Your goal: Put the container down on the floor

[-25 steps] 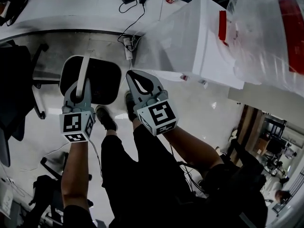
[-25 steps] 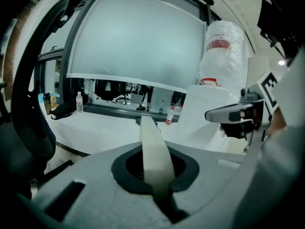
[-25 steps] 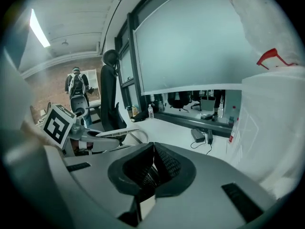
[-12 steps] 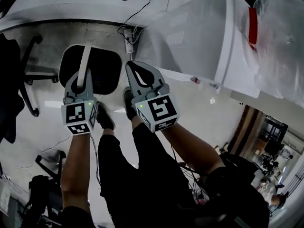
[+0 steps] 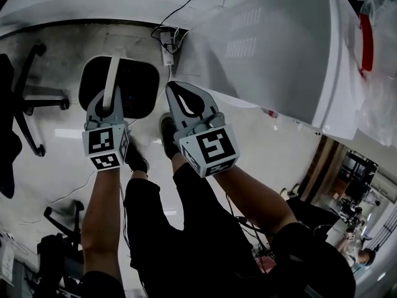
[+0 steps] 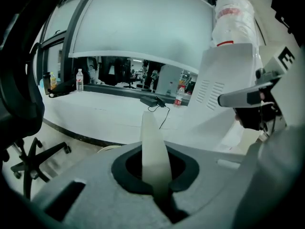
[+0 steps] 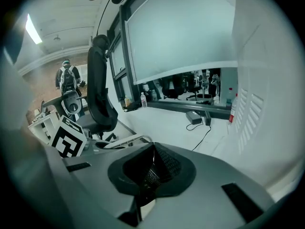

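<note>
A black container (image 5: 127,98) with a white rim hangs over the glossy floor (image 5: 260,141) by its white strap handle (image 5: 111,79). My left gripper (image 5: 107,101) is shut on that handle. In the left gripper view the handle (image 6: 152,142) rises as a pale strip out of the closed jaws of the left gripper (image 6: 156,180). My right gripper (image 5: 174,90) hovers just right of the container, its jaws shut and nothing visible between the ribbed black pads (image 7: 159,163). In the right gripper view, the container's white rim (image 7: 125,140) shows to the left of the right gripper (image 7: 151,168).
A big white cabinet (image 5: 279,48) stands close on the right, with bagged items (image 5: 378,73) on it. A curved white desk (image 5: 80,2) runs along the far side, a power strip (image 5: 167,47) beneath it. An office chair base (image 5: 28,98) is at left. The person's shoes (image 5: 138,158) stand under the grippers.
Both grippers have sunk toward the floor together, the container still hanging from the left one. The desk and white cabinet have slid upward and grown larger in the head view.
</note>
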`<state>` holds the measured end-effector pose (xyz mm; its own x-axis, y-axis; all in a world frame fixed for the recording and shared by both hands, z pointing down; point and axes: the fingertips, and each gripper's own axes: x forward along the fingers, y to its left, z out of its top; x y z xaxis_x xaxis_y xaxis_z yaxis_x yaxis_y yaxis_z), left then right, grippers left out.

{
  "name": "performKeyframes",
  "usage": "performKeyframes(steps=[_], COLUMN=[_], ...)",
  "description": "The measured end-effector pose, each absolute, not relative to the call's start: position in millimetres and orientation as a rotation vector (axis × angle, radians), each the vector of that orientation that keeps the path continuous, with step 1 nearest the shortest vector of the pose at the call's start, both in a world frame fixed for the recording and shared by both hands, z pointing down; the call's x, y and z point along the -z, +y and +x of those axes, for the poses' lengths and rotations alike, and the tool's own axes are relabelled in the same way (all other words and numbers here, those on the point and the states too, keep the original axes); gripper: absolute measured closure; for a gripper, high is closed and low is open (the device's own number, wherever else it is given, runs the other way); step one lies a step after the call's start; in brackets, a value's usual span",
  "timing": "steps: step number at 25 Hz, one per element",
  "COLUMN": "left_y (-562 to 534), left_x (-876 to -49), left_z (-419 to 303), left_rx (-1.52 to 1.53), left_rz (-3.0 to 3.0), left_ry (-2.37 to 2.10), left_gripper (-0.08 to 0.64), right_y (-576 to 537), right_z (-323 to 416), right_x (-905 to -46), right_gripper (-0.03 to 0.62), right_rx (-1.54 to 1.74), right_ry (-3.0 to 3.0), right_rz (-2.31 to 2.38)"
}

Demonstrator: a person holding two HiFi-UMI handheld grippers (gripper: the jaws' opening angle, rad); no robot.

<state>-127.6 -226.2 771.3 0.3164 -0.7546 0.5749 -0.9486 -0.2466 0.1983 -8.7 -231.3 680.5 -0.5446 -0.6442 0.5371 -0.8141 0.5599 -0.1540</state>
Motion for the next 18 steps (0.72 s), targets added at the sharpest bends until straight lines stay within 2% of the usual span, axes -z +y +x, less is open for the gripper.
performKeyframes(steps=[18], left_y=[-236.8], left_x=[-880.3], left_z=[-119.6], left_rx=[-0.594], left_rz=[2.026], left_ry=[-1.473], left_gripper=[0.548], right_y=[-232.7], right_z=[0.8], right_x=[-738.8], right_gripper=[0.584], right_rx=[-0.587], right_ry=[-2.344], right_rz=[1.135])
